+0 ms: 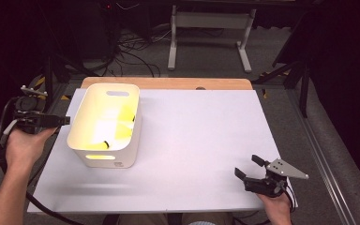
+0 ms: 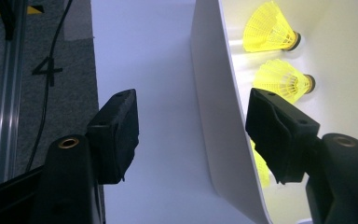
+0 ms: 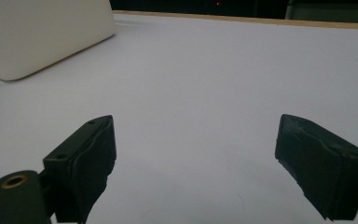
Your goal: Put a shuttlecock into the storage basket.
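**Left gripper straddling the wall of a tilted bin of shuttlecocks**

High view: a white bin (image 1: 105,125) stands near the left edge of the white worktop (image 1: 192,145), towards its far-left corner, and is tipped so that its open mouth faces up and towards the camera. Its inside glows yellow from the shuttlecocks within. The left gripper (image 1: 58,120) is held level at the worktop's left edge, its jaw tips at the bin's left rim. The right gripper (image 1: 249,167) rests near the worktop's near-right corner, well apart from the bin, with the grey three-cornered plate on top.

Left gripper view: the bin's thin white side wall (image 2: 216,116) runs up between the two black jaws, one jaw outside over the bare worktop, the other inside the bin. The jaws stand wide and released; a clear gap shows between each pad and the wall, so nothing is grasped. Two yellow shuttlecocks (image 2: 270,30) (image 2: 284,80) with dark cork ends lie inside against the bin's floor, one beside the other; part of a third yellow skirt (image 2: 261,169) shows behind the inner jaw.

Right gripper view: the jaws are spread wide over bare worktop, released, with nothing between them. A corner of the bin (image 3: 42,37) appears at upper left, and the worktop's wooden far edge (image 3: 242,19) crosses the top.
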Tool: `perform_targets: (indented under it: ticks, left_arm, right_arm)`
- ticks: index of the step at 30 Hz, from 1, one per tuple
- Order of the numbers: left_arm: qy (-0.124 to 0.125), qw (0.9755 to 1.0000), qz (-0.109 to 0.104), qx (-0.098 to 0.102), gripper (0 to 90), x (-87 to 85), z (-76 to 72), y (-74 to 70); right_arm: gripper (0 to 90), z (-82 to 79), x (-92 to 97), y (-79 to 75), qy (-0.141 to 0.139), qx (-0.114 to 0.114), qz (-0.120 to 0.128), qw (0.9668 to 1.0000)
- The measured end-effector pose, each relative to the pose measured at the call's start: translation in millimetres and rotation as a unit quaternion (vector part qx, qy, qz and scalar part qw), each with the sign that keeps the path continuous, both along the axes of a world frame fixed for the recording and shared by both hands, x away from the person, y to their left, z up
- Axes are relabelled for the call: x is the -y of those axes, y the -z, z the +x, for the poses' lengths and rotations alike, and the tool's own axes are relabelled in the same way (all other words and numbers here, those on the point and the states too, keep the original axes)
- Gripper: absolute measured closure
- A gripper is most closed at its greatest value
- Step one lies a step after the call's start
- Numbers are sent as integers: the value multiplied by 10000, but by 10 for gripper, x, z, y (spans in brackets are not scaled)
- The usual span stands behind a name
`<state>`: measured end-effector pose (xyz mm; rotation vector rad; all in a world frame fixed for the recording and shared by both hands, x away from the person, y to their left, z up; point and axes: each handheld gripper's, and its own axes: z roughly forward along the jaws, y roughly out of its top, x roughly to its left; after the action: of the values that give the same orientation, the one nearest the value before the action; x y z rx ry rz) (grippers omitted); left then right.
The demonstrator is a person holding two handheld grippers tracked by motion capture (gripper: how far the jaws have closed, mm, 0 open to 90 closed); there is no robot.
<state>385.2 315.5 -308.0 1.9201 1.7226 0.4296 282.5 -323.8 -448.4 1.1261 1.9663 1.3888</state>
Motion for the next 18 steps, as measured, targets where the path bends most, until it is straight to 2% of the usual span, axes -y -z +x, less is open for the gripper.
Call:
perform_targets:
  ticks: [18]
  left_arm:
    - [-176, 9997, -142, 6, 346, -136, -69, 153]
  right_arm:
    - [133, -7, -9, -5, 5, 41, -30, 10000]
